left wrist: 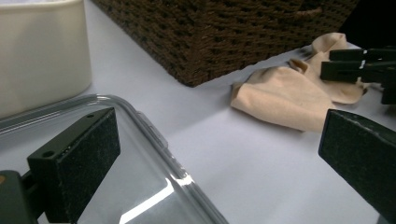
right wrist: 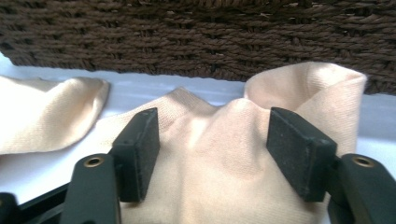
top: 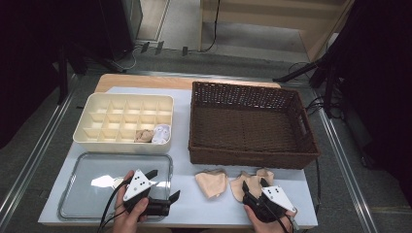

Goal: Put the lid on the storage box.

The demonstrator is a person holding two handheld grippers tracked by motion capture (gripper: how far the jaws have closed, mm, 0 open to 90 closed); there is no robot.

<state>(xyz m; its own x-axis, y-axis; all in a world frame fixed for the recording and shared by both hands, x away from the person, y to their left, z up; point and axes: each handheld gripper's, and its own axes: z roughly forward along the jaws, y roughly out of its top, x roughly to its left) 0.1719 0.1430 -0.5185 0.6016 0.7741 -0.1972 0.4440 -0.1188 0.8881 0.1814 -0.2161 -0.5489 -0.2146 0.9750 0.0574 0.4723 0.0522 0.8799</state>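
Two beige cloth pieces lie on the white table in front of the basket. The left piece [top: 212, 182] [left wrist: 285, 95] [right wrist: 46, 112] lies flat and free. My right gripper [top: 254, 185] [right wrist: 212, 149] is down over the right piece [top: 266, 174] [right wrist: 303, 88]. Its jaws stand open on either side of a raised fold, and the pads do not visibly press it. My left gripper [top: 164, 184] [left wrist: 219, 149] is open and holds nothing. It hovers at the right front corner of the clear tray [top: 73, 165] [left wrist: 154, 135] and points toward the cloths.
A dark wicker basket [top: 252, 160] [left wrist: 210, 37] [right wrist: 196, 37] stands at the back right, close behind the cloths. At the back left, a cream divider box [top: 121, 145] holds a rolled beige item [top: 144, 135] and a rolled white one [top: 161, 134]. The table's front edge runs just below both hands.
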